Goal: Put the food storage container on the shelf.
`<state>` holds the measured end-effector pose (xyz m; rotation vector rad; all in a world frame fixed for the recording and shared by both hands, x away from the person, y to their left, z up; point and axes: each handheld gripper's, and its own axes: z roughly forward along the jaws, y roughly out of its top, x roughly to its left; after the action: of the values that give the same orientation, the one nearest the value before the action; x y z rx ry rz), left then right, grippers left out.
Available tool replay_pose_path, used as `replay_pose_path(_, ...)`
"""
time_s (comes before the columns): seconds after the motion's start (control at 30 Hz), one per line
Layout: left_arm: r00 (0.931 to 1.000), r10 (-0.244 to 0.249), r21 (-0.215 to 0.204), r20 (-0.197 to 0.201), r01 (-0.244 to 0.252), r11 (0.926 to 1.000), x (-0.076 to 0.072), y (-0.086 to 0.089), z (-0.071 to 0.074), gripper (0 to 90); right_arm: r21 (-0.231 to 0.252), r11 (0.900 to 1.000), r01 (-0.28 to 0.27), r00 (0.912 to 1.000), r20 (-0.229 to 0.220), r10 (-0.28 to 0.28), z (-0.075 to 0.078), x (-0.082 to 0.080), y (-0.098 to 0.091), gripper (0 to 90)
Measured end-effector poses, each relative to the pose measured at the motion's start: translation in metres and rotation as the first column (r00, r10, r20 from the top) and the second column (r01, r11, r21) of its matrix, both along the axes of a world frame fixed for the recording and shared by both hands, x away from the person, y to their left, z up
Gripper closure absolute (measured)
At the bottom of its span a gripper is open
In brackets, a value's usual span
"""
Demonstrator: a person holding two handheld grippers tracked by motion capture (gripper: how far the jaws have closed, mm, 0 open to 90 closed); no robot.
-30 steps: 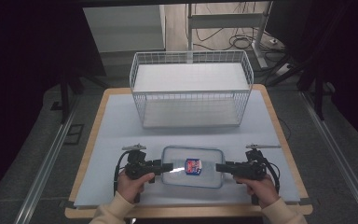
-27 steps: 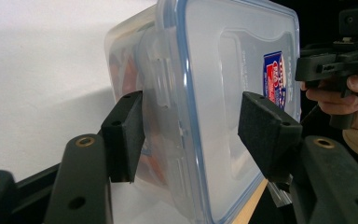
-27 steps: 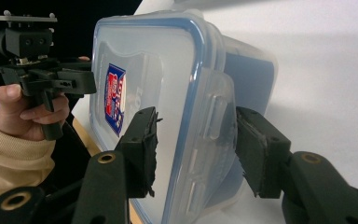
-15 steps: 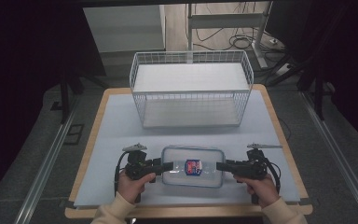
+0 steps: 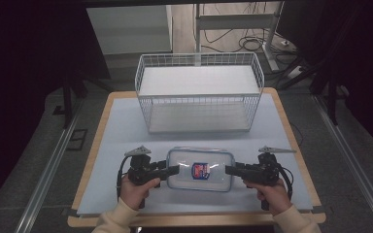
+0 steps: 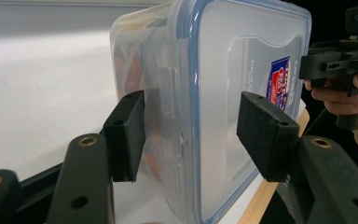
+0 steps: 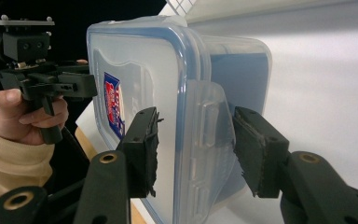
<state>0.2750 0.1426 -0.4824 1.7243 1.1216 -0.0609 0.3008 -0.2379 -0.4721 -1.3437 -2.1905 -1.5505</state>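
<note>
My right hand-held gripper [image 7: 193, 147] clamps the clear, blue-rimmed plastic box's [image 5: 200, 168] end latch; left hand-held gripper [image 6: 189, 135] gapes. Rigid, slick: grip both ends.

Only print I can spot is the red and blue sticker [image 5: 200, 171] on my container's lid [image 5: 209, 160], and it's too small to read.

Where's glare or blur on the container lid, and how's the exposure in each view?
High view: a pale glare streak crosses the container lid beside its label; the room around the table falls to black. Left gripper view: the near jaws are soft, the tabletop washes out bright. Right gripper view: the label is smeared, with a dark backdrop behind the left gripper.
</note>
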Motion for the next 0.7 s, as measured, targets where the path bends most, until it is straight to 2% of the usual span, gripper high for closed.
replay_pose_path(0.1,1.0000,0.005,-0.004,0.005,-0.005,1.0000,0.000,0.001,0.001,43.7,-0.005,1.0000,-0.001,0.9998,0.022,0.001,0.004,0.001,0.001,51.6)
replay_pose_path(0.27,0.9999,0.008,-0.002,0.010,-0.008,1.0000,0.000,0.002,0.003,43.7,-0.003,1.0000,-0.005,0.9997,0.025,0.005,0.005,0.002,0.002,51.6)
replay_pose_path(0.53,0.9987,0.025,0.001,0.045,-0.025,0.9997,0.002,0.002,0.016,43.6,0.002,1.0000,-0.010,0.9980,0.063,0.009,0.015,0.006,0.004,51.5)
replay_pose_path(0.7,0.9987,0.024,0.000,0.045,-0.024,0.9997,0.006,0.005,0.020,43.6,0.002,0.9999,-0.011,0.9979,0.064,0.011,0.020,0.010,0.006,51.5)
